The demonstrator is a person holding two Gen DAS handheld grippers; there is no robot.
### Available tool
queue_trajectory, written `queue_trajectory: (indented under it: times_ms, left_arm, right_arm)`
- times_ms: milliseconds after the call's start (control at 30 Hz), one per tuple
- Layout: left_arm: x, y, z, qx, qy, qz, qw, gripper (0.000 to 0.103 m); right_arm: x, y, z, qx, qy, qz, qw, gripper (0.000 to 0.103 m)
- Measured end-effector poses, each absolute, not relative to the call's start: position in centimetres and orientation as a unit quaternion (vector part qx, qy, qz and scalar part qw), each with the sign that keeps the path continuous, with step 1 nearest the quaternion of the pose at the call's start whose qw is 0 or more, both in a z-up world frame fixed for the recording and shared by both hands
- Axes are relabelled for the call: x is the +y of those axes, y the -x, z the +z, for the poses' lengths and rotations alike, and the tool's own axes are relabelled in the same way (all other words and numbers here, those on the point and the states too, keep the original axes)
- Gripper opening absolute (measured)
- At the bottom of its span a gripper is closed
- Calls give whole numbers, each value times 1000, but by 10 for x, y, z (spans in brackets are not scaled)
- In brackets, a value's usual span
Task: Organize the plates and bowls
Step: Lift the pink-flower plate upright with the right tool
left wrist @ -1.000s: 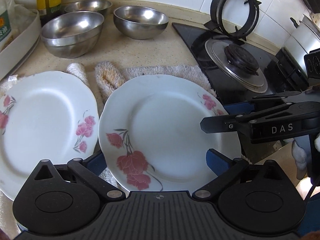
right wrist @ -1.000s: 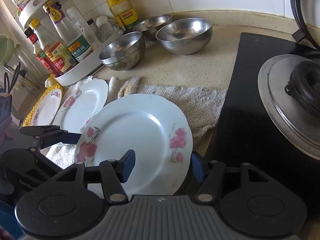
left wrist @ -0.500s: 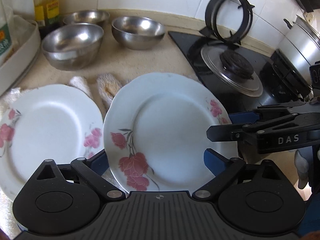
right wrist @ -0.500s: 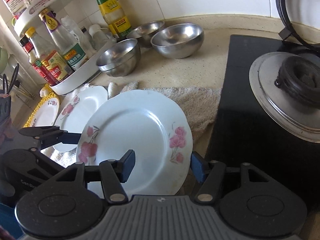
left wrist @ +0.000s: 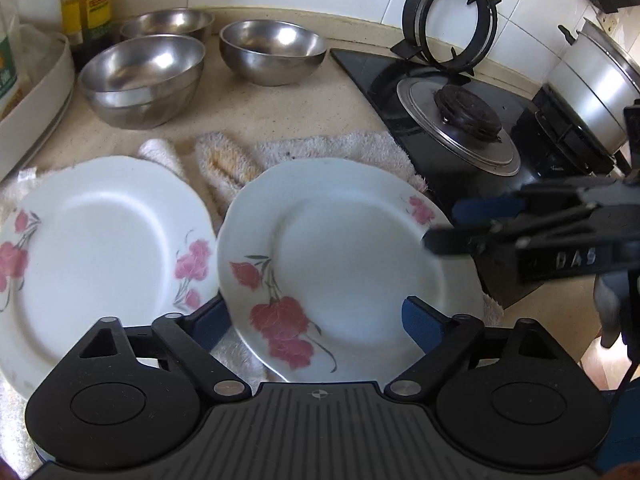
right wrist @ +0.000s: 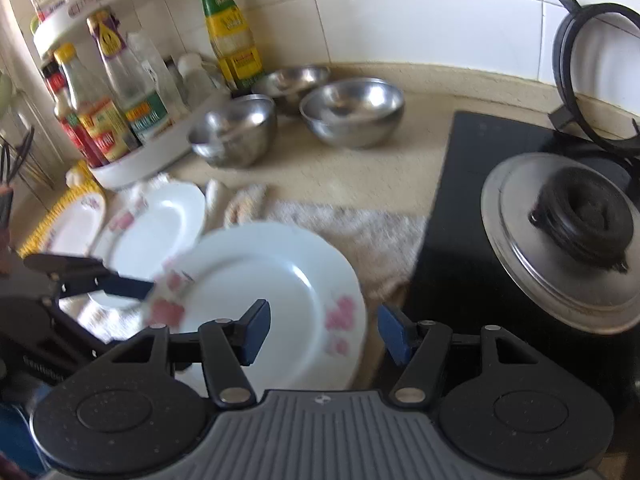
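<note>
Left wrist view: left gripper point(left wrist: 316, 320) jaws spread but closing, near rim of the flowered plate point(left wrist: 344, 264) between the blue pads; whether the pads press it, cannot tell. Second plate point(left wrist: 100, 248) just left of the gripper on the towel point(left wrist: 332, 148). Three steel bowls point(left wrist: 272, 52) well ahead on the counter. Right gripper point(left wrist: 460, 224) enters from the right at the plate's far edge.

Right wrist view: right gripper point(right wrist: 324, 334) jaws part open, straddling the flowered plate's point(right wrist: 276, 292) right rim; contact unclear, frame blurred. Stove burner point(right wrist: 576, 220) ahead right. Bottles point(right wrist: 228, 28) far left.
</note>
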State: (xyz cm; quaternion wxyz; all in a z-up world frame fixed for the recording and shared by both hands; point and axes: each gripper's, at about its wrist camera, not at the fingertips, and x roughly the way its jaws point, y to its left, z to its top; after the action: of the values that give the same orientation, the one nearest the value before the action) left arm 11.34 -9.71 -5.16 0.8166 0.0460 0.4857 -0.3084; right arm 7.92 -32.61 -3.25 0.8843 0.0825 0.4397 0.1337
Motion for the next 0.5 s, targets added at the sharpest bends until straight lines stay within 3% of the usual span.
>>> queue_trajectory:
  times_ms: [300, 500]
  left_arm:
    - [-56, -105, -25, 454, -6, -277, 847, 96]
    - [6, -107, -29, 473, 64, -159, 864, 96]
  right_arm:
    - [-239, -148, -30, 422, -44, 280, 861, 62]
    - [-198, -194, -52, 452, -28, 330, 828, 64]
